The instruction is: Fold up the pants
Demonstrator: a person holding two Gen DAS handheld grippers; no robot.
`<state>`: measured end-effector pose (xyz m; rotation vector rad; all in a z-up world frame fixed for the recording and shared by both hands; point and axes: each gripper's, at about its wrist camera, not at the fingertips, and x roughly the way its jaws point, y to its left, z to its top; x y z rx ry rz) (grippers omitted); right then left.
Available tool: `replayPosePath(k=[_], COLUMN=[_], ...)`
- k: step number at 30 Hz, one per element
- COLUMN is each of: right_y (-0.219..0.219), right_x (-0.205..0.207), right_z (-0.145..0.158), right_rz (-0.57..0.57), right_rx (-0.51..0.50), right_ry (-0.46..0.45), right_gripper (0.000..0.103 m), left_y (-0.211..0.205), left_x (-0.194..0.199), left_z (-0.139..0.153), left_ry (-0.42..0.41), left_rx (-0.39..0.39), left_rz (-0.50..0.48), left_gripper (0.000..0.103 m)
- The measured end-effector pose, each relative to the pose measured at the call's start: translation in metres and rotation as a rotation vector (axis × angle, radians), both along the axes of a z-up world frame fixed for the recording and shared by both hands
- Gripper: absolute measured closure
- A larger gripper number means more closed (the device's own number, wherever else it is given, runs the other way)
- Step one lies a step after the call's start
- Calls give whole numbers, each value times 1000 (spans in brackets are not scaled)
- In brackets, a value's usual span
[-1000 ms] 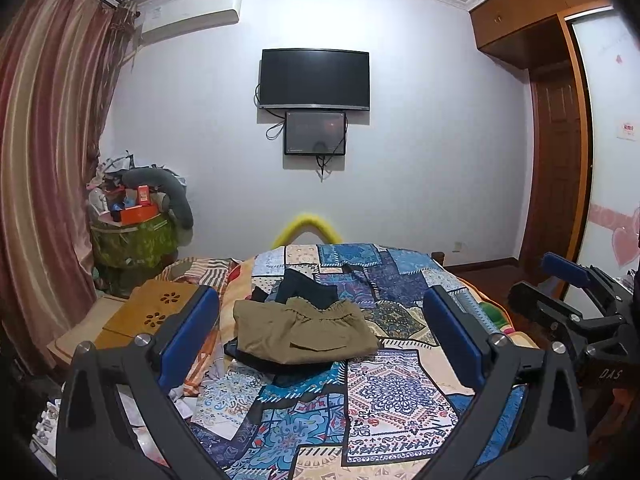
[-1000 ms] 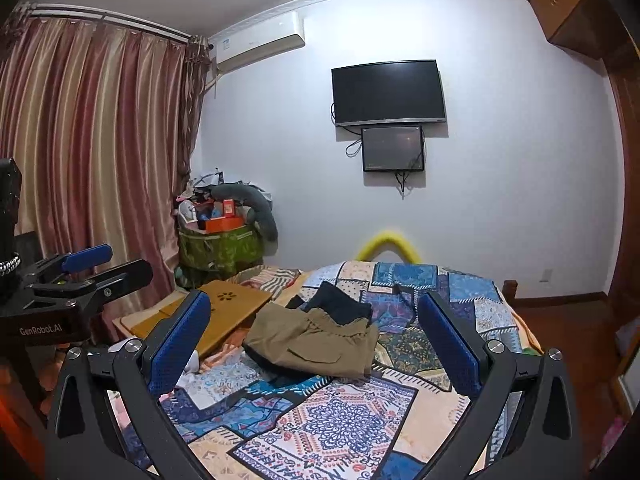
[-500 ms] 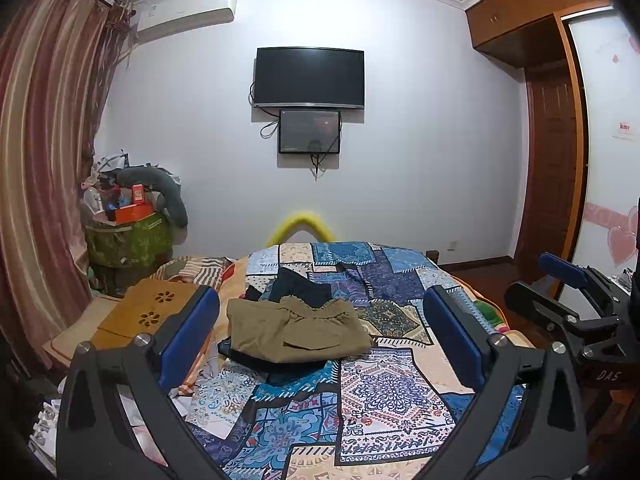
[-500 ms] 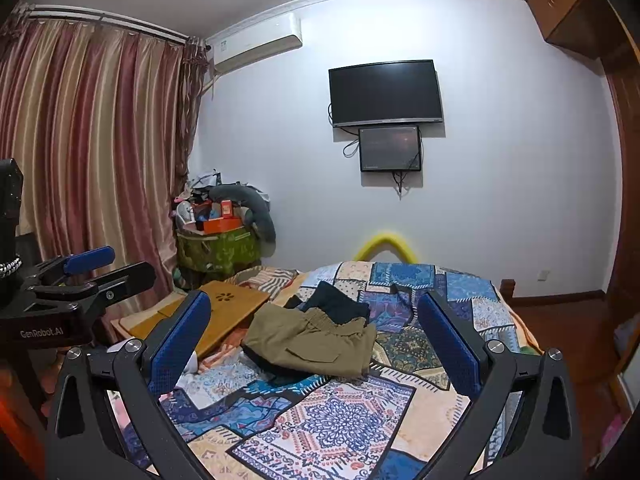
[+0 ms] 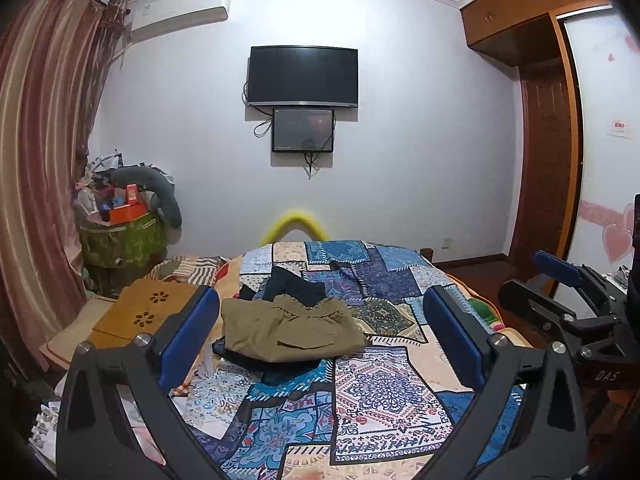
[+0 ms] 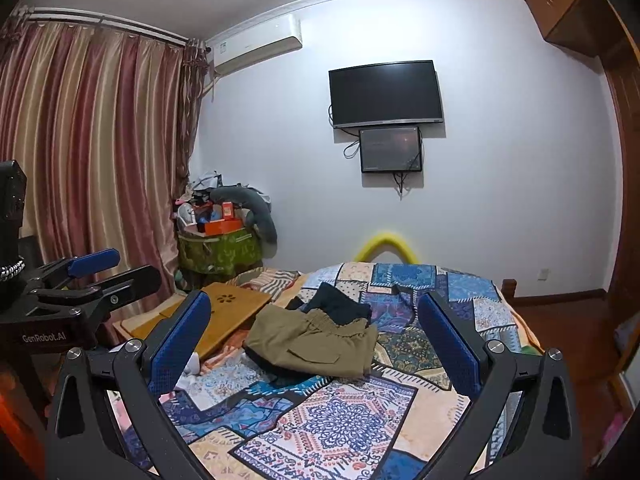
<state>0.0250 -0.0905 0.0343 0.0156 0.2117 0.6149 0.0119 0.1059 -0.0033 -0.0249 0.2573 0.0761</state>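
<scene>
Bedside green basket (image 5: 120, 240) brims with boxes; pants (image 5: 288, 328) lie folded.

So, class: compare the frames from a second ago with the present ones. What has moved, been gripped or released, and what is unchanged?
The left gripper tilted slightly up and to the right, so the room slid down and left in its view. The right gripper barely shifted. Nothing was gripped or released: both stay open and empty above the bed. The khaki pants still lie folded on the dark garment.

bare patchwork bedspread (image 5: 384, 396) open in front, folded olive pants (image 5: 288, 330) mid-bed, wooden lap desk (image 5: 140, 314) flanking left
</scene>
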Motion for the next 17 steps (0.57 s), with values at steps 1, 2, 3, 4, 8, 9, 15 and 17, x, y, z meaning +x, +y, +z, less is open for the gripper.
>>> replayPosePath(k=[1, 2, 3, 4, 8, 9, 15, 17], right_y=[0, 1, 1, 1, 1, 1, 2, 3], right_x=[0, 0, 0, 0, 0, 0, 2, 3], right_z=[0, 0, 0, 0, -1, -1, -3, -4], right_rz=[0, 0, -1, -1, -4, -3, -2, -2], right_rx=[0, 0, -1, -2, -1, -1, -3, -4], right_ry=[1, 2, 2, 1, 1, 4, 13, 16], right_gripper=[0, 0, 0, 0, 0, 0, 0, 0], left_y=[0, 0, 0, 0, -1, 0, 1, 2], left_x=[0, 1, 1, 1, 2, 2, 6, 9], left_z=[0, 0, 0, 0, -1, -1, -3, -4], left_ry=[2, 2, 1, 1, 7, 7, 18, 24], left_rx=[-1, -1, 0, 1, -2, -3, -10, -11], left_rz=[-3, -3, -4, -4, -10, -11, -11, -9], left_gripper=[0, 0, 0, 0, 0, 0, 0, 0])
